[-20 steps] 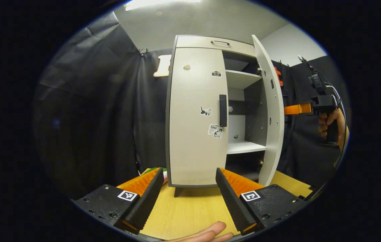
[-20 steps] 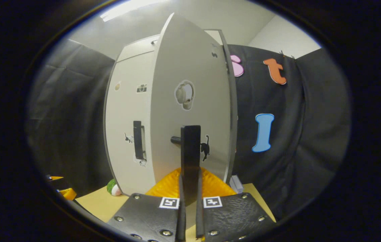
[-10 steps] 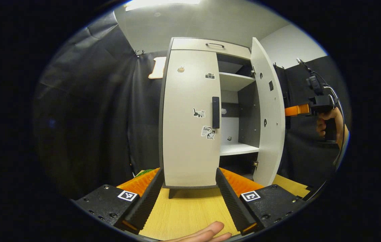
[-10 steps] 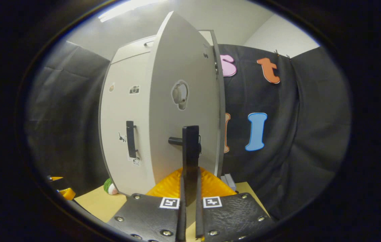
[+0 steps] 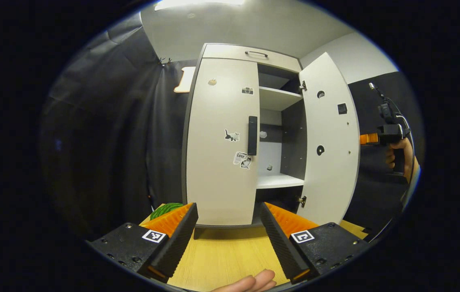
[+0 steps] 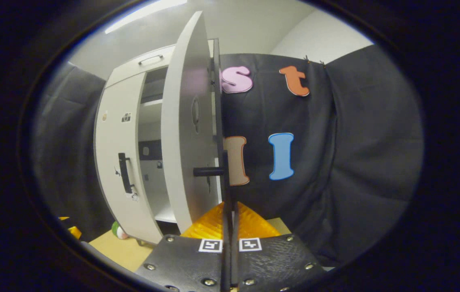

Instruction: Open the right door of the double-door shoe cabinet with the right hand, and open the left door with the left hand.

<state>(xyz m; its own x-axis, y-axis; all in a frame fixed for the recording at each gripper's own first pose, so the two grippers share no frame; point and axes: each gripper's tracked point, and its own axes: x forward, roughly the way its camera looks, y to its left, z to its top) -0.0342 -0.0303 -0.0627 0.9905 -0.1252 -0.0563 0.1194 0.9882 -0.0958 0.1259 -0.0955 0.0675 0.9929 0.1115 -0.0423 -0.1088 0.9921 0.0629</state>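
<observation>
Left gripper view: my left gripper (image 5: pixel 226 239) hangs released, fingers spread, above the bench (image 5: pixel 226 255). At 12 o'clock stands the shoe cabinet (image 5: pixel 250 134), left door (image 5: pixel 222 142) closed, right door (image 5: pixel 329 142) swung open at 2 o'clock.

Right gripper view: my right gripper (image 6: pixel 230 227) is clenched on the right door's handle (image 6: pixel 225 178), dead centre.

Open table (image 5: pixel 226 255) lay between the left gripper (image 5: pixel 227 239) and the shut left door (image 5: pixel 222 142); nothing blocked its handle (image 5: pixel 252 135).
</observation>
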